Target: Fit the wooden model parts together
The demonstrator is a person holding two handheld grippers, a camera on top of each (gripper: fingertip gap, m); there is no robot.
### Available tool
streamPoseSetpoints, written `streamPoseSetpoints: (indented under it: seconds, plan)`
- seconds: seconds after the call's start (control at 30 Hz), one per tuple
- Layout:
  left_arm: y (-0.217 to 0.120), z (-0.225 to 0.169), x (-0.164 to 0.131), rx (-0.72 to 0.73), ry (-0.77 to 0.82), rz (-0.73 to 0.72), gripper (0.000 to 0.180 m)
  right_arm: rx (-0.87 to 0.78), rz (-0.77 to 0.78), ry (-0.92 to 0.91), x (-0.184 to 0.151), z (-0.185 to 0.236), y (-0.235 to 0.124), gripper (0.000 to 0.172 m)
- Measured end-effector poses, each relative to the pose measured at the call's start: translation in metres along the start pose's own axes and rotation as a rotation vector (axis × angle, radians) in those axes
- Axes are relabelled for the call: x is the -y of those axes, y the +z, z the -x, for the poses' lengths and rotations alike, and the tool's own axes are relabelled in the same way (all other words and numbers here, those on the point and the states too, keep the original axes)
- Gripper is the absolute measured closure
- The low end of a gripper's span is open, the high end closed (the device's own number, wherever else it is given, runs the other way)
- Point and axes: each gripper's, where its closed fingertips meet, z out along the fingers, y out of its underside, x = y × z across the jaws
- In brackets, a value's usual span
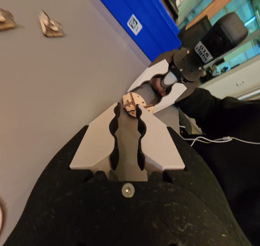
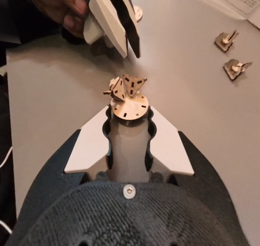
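We record the right gripper [image 2: 129, 109] nearest the lens. Its claw is closed about halfway onto a round laser-cut plywood disc [image 2: 129, 108], one black pad on each side of the rim. The pads appear to press on the rim, though contact on the left side is too fine to confirm. Two slotted triangular plywood plates [image 2: 133, 84] stand upright on the disc's far half, and a small toothed part sits beside them. The assembly sits just clear of the pale grey table [image 2: 182, 98].

Beyond and above it hangs the left gripper [image 2: 132, 57], held by a hand [image 2: 60, 4]. Its fingers are narrowly parted, pinch nothing and are clear of the plates.

Farther right lie two small square-based wooden pieces [image 2: 225, 42], well apart from the disc, and printed paper sheets [image 2: 242, 1] at the table's far corner.

The left wrist view shows a blue plastic bin [image 1: 137, 18] bearing a white printed sticker [image 1: 134, 24]. The right gripper's camera carries a lettered tag [image 1: 203, 52]. We transcribe none of this writing.
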Motion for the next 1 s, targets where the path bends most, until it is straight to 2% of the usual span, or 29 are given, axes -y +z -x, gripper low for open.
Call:
streamPoseSetpoints:
  seconds: [0.13,0.27,0.4,0.53,0.7,0.77,1.0]
  plan:
    - [-0.016,0.005,0.025,0.023,0.014,-0.155,0.157,0.108,-0.197,0.13,0.034,-0.007,-0.01,0.121]
    - [-0.022,0.006,0.034,0.029,0.035,-0.217,0.154,0.21,-0.314,0.226,0.058,-0.016,-0.013,0.121]
    - [-0.023,0.001,0.039,0.001,0.051,-0.257,0.153,0.288,-0.385,0.263,0.082,-0.029,-0.008,0.121]
    - [-0.029,0.009,0.045,0.071,0.086,-0.301,0.154,0.32,-0.403,0.193,0.093,-0.034,-0.002,0.121]
    - [-0.033,0.014,0.047,0.07,0.055,-0.321,0.152,0.394,-0.39,-0.034,0.078,-0.006,-0.014,0.121]
    - [-0.029,0.013,0.044,0.047,0.045,-0.305,0.152,0.364,-0.361,-0.113,0.068,-0.003,-0.017,0.121]
    - [-0.011,-0.001,0.024,-0.009,0.088,-0.162,0.149,0.41,-0.082,-0.283,0.024,0.024,0.003,0.121]
